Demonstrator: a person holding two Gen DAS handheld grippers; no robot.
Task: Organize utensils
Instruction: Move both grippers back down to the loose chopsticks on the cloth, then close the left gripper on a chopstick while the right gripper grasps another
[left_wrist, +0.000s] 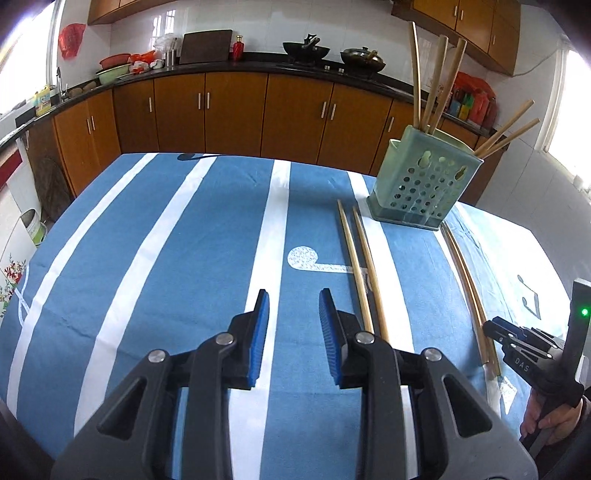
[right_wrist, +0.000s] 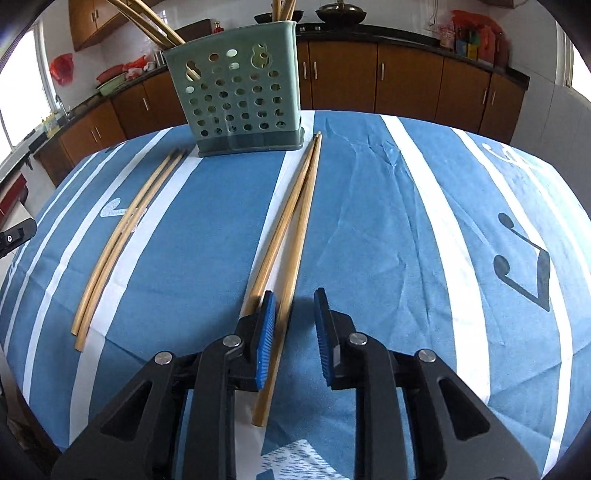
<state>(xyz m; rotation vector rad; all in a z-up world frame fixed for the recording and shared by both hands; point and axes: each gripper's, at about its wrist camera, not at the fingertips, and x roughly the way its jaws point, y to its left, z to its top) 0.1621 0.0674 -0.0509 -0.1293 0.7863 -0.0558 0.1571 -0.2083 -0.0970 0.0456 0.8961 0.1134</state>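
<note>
Right gripper (right_wrist: 293, 314) open low over chopsticks (right_wrist: 291, 240), left gripper (left_wrist: 293, 314) open

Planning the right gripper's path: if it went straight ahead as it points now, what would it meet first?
Probably the chopstick pair lying just ahead of the open right gripper, then the green utensil holder further on; depth is unclear.

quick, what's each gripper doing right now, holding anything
Left gripper: open, empty, above the tablecloth.
Right gripper: open, holding nothing, one chopstick pair lying partly between its jaws.
</note>
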